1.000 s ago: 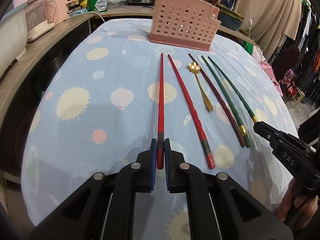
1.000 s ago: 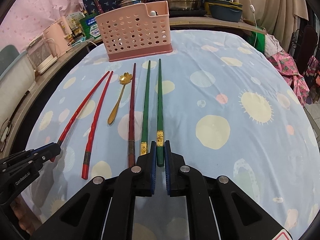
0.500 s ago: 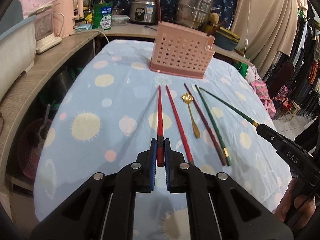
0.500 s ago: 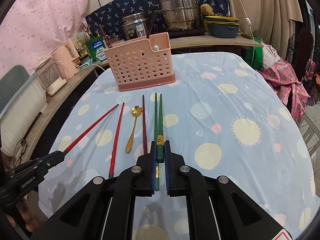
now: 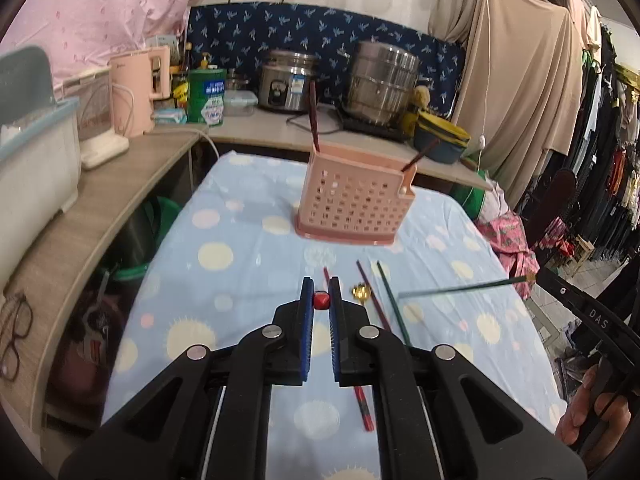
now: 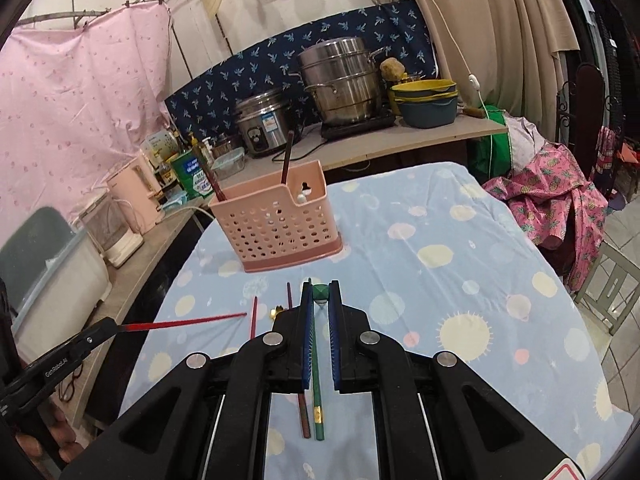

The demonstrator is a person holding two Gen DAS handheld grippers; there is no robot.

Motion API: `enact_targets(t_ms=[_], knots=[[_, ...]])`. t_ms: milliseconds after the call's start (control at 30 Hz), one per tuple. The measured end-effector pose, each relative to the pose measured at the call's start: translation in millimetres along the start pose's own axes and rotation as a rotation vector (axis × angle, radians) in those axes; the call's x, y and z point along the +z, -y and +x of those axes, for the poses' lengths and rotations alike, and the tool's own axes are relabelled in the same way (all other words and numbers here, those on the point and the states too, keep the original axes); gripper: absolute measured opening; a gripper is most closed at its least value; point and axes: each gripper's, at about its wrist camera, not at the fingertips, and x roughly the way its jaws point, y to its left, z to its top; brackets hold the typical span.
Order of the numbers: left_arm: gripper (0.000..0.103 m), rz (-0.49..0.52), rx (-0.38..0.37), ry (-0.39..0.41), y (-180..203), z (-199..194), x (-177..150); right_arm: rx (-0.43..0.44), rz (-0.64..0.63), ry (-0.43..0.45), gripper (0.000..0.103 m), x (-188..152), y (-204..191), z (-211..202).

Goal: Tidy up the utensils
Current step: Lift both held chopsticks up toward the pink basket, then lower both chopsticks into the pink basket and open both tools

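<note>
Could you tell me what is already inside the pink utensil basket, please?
Two dark reddish chopsticks stick up out of the pink basket, and something small and white shows in its end compartment. Its walls hide anything lower.

red chopstick: lifted off the cloth
green chopstick: lifted too
pink basket: upright, two dark chopsticks inside

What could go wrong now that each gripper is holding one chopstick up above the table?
1. The left gripper and the right gripper each pinch only the end of a stick, so the red chopstick or the green chopstick could swivel or slip out.
2. The pink holder already has sticks leaning in it, which could block or deflect an incoming tip.
3. The free tips point toward each other and could cross.
</note>
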Motion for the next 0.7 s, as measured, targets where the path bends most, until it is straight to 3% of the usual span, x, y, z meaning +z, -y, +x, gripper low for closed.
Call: enact_targets(t_ms=[367,700], knots=[[0.007,0.022,0.016,0.107,4,-4,47,0.012,-0.002,0.104,0.007,41,-5,-14],[0.007,0.024,-0.019,0.176,9,2,102,0.065,0.018,0.184,0.007,84,-14,-13]])
